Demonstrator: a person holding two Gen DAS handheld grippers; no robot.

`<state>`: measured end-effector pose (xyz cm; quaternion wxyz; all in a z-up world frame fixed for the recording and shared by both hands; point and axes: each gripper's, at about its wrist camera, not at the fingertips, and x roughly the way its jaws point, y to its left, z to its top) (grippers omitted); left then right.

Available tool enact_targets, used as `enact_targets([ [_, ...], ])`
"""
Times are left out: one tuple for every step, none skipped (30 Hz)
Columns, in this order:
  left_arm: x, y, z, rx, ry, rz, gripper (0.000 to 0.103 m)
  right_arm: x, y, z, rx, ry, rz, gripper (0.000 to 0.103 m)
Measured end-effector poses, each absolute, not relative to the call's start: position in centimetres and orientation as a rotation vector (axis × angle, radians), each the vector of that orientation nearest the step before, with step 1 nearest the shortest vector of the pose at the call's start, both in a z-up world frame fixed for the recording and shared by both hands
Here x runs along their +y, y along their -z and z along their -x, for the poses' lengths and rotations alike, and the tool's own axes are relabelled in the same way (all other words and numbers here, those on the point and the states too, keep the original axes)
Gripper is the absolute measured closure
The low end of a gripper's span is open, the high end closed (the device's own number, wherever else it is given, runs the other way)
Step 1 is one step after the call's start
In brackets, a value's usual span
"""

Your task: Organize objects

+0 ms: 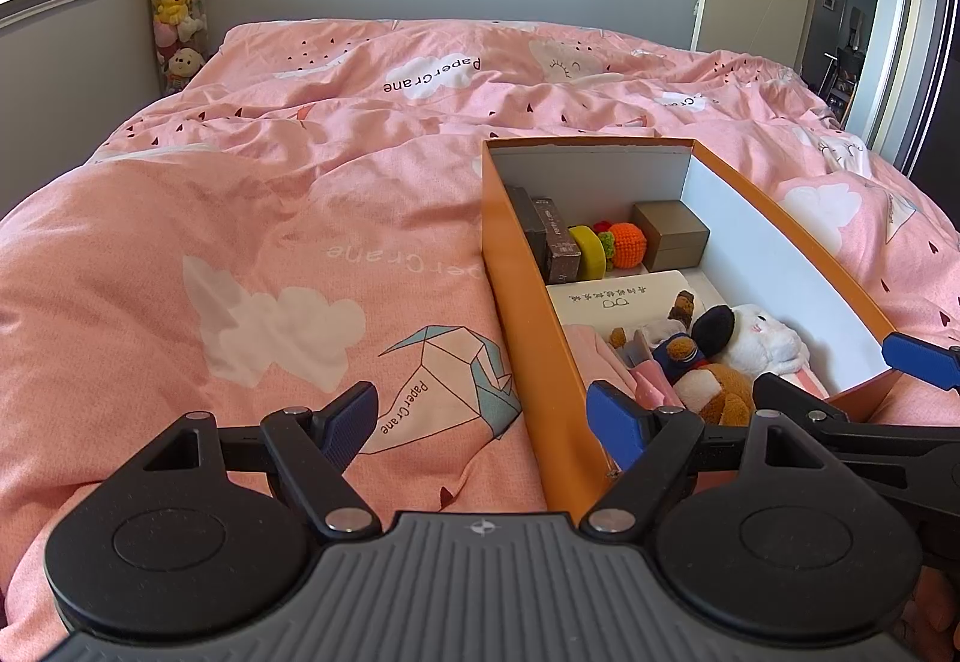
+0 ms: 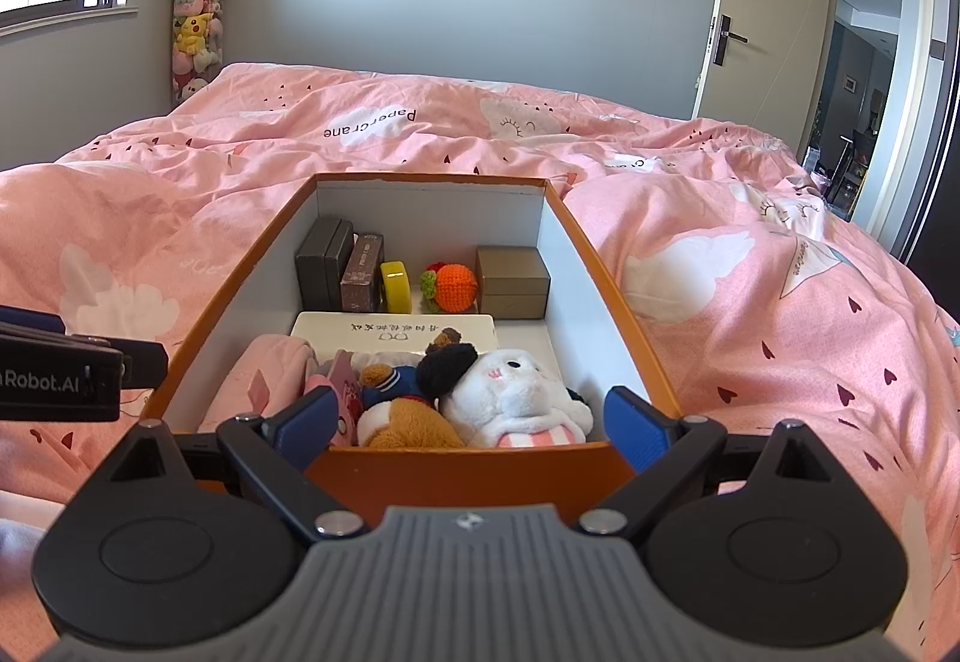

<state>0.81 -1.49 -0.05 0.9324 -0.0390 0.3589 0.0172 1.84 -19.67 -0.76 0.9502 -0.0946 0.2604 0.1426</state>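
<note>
An open orange box [image 2: 606,266] with a white inside lies on the pink bed; it also shows in the left wrist view [image 1: 510,254]. It holds dark boxes [image 2: 336,272], a yellow ring [image 2: 396,285], an orange knitted toy [image 2: 453,285], a tan box [image 2: 513,281], a white case [image 2: 360,329], a white plush [image 2: 516,392] and a brown plush [image 2: 408,425]. My right gripper [image 2: 471,425] is open and empty, spanning the box's near end. My left gripper [image 1: 486,422] is open and empty, straddling the box's left wall at its near corner.
The pink quilt [image 1: 270,242] covers the whole bed. A tall column of plush toys [image 2: 195,8] stands in the far left corner by the window. An open door [image 2: 774,20] is at the far right. The left gripper's body [image 2: 66,374] shows beside the box.
</note>
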Motion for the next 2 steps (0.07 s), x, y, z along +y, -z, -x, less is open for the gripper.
enact_targets([
  [-1.47, 0.05, -0.82, 0.735, -0.035, 0.080, 0.010, -19.66, 0.75, -1.83, 0.530, -0.290, 0.192, 0.008],
  [-1.47, 0.05, -0.82, 0.735, -0.035, 0.080, 0.010, -19.67, 0.75, -1.84, 0.530, -0.290, 0.192, 0.008],
])
